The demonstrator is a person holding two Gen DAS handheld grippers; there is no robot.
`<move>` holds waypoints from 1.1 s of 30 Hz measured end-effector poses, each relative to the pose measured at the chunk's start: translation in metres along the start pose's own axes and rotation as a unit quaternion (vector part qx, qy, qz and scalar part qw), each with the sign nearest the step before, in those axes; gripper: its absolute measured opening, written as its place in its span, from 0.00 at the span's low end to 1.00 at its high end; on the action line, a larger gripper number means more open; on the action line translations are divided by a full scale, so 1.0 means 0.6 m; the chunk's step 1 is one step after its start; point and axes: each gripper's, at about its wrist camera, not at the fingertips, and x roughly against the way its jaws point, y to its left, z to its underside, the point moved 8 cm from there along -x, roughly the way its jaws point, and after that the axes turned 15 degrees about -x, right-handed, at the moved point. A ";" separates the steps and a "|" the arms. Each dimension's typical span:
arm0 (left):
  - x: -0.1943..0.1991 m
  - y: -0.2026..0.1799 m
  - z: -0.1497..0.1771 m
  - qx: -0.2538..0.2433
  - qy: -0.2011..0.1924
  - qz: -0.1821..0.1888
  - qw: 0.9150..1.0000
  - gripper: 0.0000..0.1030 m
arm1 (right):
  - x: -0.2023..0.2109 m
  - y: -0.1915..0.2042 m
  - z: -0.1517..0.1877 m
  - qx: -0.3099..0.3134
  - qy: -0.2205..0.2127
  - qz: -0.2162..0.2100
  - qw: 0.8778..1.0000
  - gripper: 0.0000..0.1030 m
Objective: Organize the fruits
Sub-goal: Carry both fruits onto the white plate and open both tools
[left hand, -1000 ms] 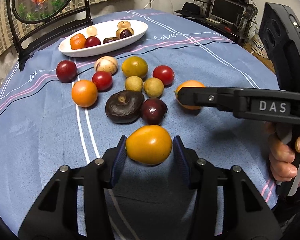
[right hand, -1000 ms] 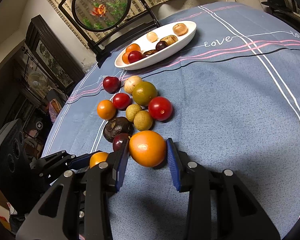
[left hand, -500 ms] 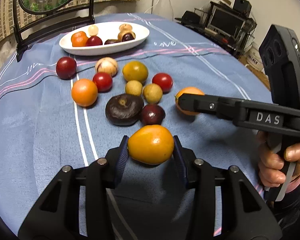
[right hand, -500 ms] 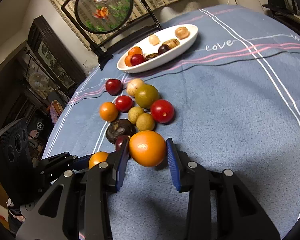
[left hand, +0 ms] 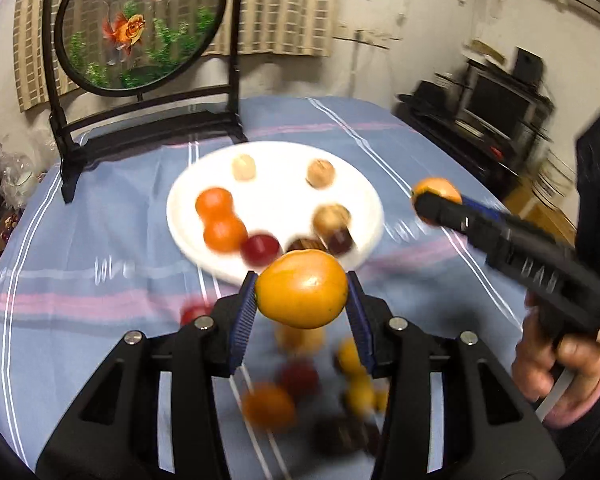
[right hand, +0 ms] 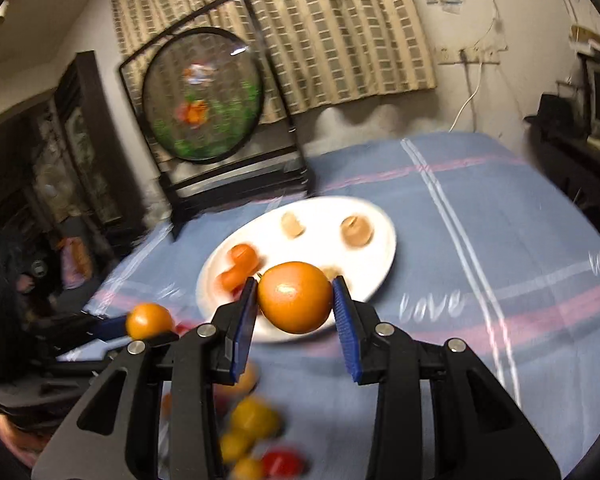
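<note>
Now, from the left: the left gripper (left hand: 302, 294) clamps a yellow-orange fruit (left hand: 301, 294) aloft just short of the plate (left hand: 276, 200); the right gripper (right hand: 295, 298) pinches an orange (right hand: 295, 297) at its widest girth. Both look firm, smooth and light, likely slippery. Fruit already crowds the plate's near side; a fish screen (left hand: 140, 28) stands behind.

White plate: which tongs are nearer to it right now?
Too close to call. Left tongs, shut on a yellow-orange fruit, sit at the white plate near rim; right tongs, gripping an orange, at its right rim.
</note>
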 end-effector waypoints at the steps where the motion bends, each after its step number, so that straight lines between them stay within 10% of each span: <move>1: -0.024 0.012 -0.018 0.007 0.006 -0.004 1.000 0.43 | -0.030 -0.007 -0.011 -0.004 0.002 0.007 1.000 0.37; 20: -0.236 0.049 -0.057 0.003 0.099 -0.018 0.995 0.43 | -0.186 -0.073 -0.019 -0.026 0.067 0.035 0.997 0.41; 26: -0.154 0.066 -0.065 -0.004 0.061 -0.070 0.996 0.87 | -0.145 -0.065 -0.029 -0.030 0.063 0.022 0.997 0.44; 33: -0.023 0.060 0.017 0.011 0.017 -0.085 0.996 0.94 | -0.064 -0.026 0.004 0.020 0.054 0.007 0.998 0.55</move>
